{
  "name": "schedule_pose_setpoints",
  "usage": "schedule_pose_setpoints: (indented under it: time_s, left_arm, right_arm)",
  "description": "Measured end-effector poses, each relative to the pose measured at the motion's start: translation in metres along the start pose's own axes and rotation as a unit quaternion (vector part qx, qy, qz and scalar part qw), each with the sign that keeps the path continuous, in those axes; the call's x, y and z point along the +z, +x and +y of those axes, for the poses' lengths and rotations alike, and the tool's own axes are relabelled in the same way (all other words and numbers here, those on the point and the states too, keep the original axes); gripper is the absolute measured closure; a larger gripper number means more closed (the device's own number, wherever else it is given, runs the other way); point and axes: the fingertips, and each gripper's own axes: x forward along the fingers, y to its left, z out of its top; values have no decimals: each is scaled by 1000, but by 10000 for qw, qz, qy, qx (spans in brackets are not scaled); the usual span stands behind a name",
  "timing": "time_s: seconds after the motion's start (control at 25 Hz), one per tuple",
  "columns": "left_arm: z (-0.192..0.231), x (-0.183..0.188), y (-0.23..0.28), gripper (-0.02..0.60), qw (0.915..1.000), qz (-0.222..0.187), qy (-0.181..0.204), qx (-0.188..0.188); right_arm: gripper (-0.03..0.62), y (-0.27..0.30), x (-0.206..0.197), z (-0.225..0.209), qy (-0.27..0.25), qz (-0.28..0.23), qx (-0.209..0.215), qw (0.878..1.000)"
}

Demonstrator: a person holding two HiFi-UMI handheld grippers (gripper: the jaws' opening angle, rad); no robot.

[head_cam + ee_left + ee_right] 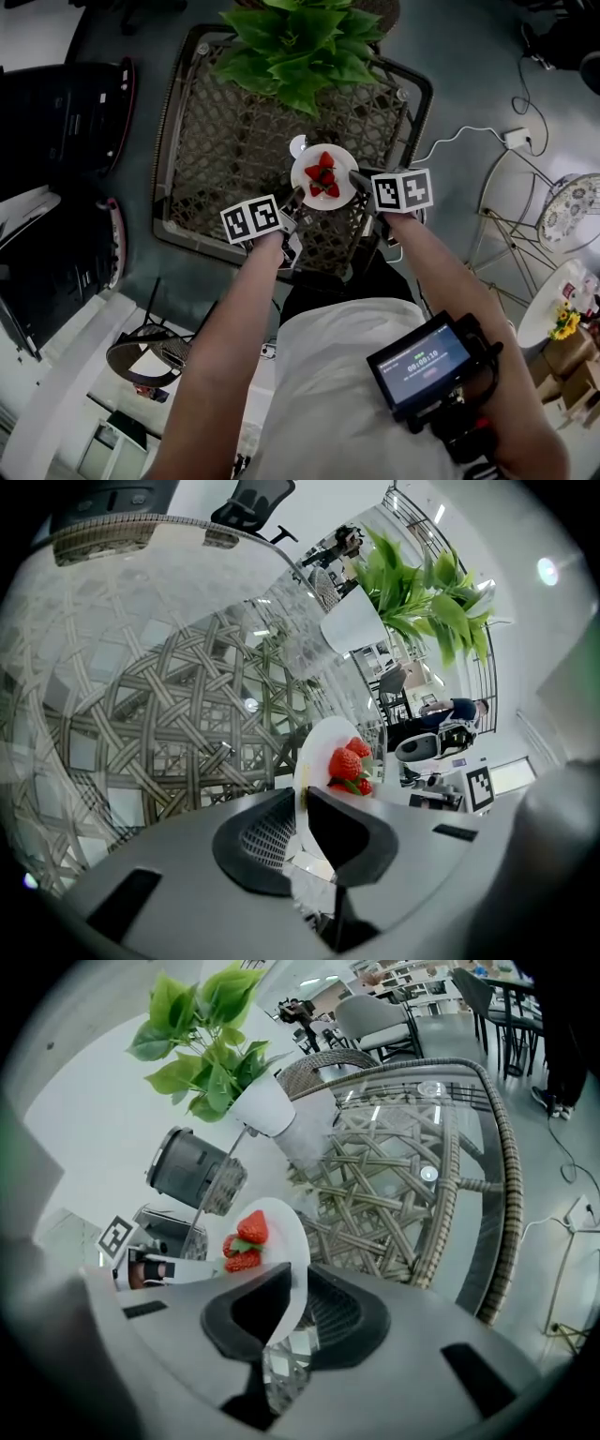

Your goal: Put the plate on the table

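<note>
Several strawberries (pixel 322 178) lie on the white plate (pixel 303 174), its opposite rims pinched by the left gripper (pixel 297 196) and right gripper (pixel 357 176) over the glass-topped wicker desk (pixel 220 141).

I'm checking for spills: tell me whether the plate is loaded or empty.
Loaded: strawberries lie on the plate, whose rim both the left tongs and right tongs clamp.

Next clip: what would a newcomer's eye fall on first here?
A white plate of red strawberries is at the centre, gripped by its rim from both sides. The left gripper and right gripper are both shut on it, over the glass-topped wicker table. A leafy green plant stands at the table's far edge.
</note>
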Motion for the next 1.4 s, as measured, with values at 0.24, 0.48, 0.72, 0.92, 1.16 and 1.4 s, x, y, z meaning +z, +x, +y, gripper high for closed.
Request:
schedule_pose_setpoints:
  time_s: [0.24,0.48,0.72,0.92,1.16,1.4]
  left_arm:
    - [4,3,-1,558,9995,88,278,94]
    - [2,-3,-2,543,9965,259,688,390]
    - [0,-2,-4,501,9956,155,808,448]
    - [1,-3,-9,500,9959,62,794,434]
    - [2,-3,-17,500,9947,-34,900,494]
    - [-4,-3,-29,500,9942,-269,928,469]
  right_arm:
    - [553,4,1,0,-288,-6,-171,9994]
    - [540,3,-4,1,-729,158,-482,9960]
    - [511,4,-4,4,-990,104,-509,9937]
    - [510,-1,-3,-2,-712,-53,-476,9963]
    - [511,-7,-3,-3,-517,-187,-405,9977]
    - [511,-16,-8,0,-590,-239,-272,9976]
